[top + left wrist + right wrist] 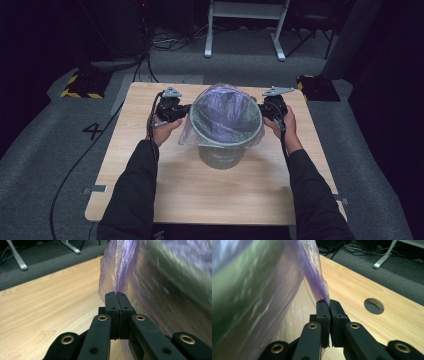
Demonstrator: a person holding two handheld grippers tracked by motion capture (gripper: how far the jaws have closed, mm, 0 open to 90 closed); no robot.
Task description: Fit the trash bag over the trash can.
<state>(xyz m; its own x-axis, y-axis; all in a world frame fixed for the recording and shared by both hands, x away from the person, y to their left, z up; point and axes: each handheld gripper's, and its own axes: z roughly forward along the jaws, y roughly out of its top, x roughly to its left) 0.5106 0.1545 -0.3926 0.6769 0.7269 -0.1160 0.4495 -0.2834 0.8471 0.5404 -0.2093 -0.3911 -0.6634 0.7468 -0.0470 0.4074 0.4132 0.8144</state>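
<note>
Each gripper (116,295) (329,302) pinching purple bag (225,102); bin (222,155) seemingly upright

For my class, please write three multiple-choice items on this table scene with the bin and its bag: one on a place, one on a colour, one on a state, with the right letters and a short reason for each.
1. Where does the bin stand?
A. near the middle of the table
B. on the floor
C. at the table's left edge

2. What colour is the bag in the bin?
A. black
B. pale purple
C. yellow

3. How do the left claw and the right claw stand?
A. both wide open
B. one open, one shut
C. both shut on the bag's film

Answers:
1 A, the high view shows wood all around the bin.
2 B, the thin film looks lilac in each picture.
3 C, each gripper view shows the film pinched between closed jaws.
</note>
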